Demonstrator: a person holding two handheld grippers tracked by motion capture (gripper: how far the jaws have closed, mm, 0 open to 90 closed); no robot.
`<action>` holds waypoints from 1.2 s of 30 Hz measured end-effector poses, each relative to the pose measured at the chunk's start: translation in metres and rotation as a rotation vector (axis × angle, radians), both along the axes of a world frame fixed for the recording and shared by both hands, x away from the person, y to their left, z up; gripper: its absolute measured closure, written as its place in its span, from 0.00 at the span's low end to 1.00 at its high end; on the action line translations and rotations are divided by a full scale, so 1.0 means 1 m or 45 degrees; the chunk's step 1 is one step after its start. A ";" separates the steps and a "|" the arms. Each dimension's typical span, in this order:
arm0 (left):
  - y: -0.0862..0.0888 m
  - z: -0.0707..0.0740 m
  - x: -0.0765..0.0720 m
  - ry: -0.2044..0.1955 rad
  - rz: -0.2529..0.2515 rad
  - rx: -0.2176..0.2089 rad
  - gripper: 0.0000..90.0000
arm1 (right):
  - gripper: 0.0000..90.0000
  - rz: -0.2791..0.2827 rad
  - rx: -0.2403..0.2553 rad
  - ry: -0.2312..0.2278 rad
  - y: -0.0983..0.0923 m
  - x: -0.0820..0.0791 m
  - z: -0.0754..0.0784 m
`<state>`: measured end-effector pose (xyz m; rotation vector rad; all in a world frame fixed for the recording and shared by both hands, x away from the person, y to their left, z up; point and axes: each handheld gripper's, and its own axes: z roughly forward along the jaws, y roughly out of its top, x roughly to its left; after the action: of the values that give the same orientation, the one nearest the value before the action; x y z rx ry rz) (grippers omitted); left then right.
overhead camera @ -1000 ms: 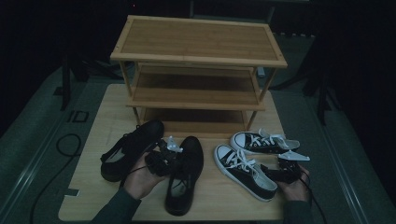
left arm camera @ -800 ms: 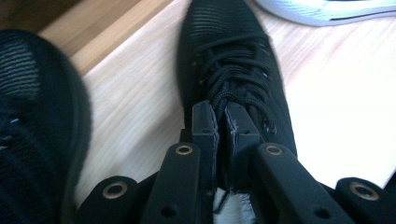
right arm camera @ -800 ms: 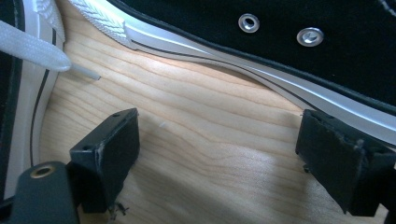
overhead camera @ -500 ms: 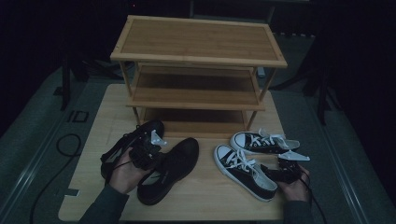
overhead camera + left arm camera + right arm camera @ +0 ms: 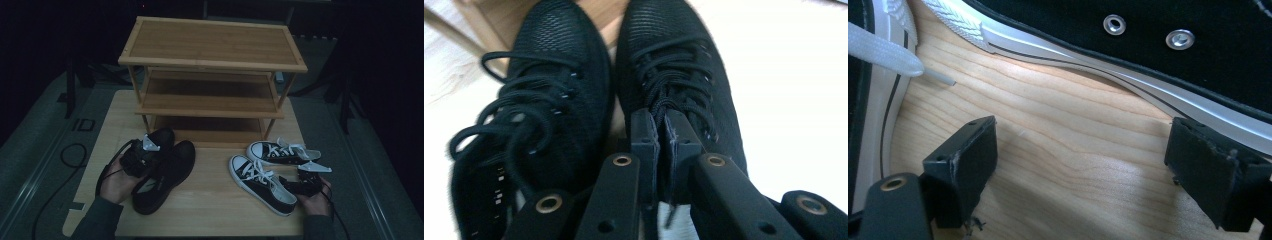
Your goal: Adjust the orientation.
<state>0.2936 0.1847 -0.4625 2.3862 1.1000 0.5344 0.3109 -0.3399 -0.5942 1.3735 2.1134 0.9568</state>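
Apparently the left gripper [image 5: 663, 131], jaws pinched on the black shoe [image 5: 679, 75] tongue, needed a steady pull; right gripper [image 5: 1083, 170] spread.

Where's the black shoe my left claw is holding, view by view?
High view: black shoe lower left, beside its twin.
Left gripper view: right of centre, left claw shut on its laces.
Right gripper view: white-soled sneaker instead.
Shared landmark: wooden tabletop.

I count four shoes on my table: two black lace-up shoes [image 5: 165, 172] side by side, and two black-and-white sneakers [image 5: 262, 182] with white laces. Behind them I see one wooden rack [image 5: 212, 65] with three shelves.
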 end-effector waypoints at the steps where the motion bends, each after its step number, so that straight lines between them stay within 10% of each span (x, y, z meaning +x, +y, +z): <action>1: 0.002 0.000 0.000 -0.002 0.005 0.008 0.95 | 0.15 0.000 0.000 0.000 0.000 0.000 0.000; 10: 0.008 -0.004 -0.003 -0.028 0.011 -0.008 0.92 | 0.15 0.000 -0.001 0.000 0.000 0.000 0.000; 20: 0.022 0.003 -0.010 -0.145 0.143 -0.028 0.30 | 0.15 0.000 0.000 0.000 0.000 0.000 0.000; 31: 0.039 -0.015 0.003 0.077 0.174 -0.101 0.17 | 0.15 0.000 0.000 0.000 0.000 0.000 0.000; 36: 0.044 -0.022 0.007 0.134 0.138 -0.082 0.44 | 0.15 0.000 0.000 0.000 0.000 0.000 0.000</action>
<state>0.3004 0.2285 -0.4841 2.3322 1.2788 0.4067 0.3109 -0.3399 -0.5942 1.3736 2.1134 0.9570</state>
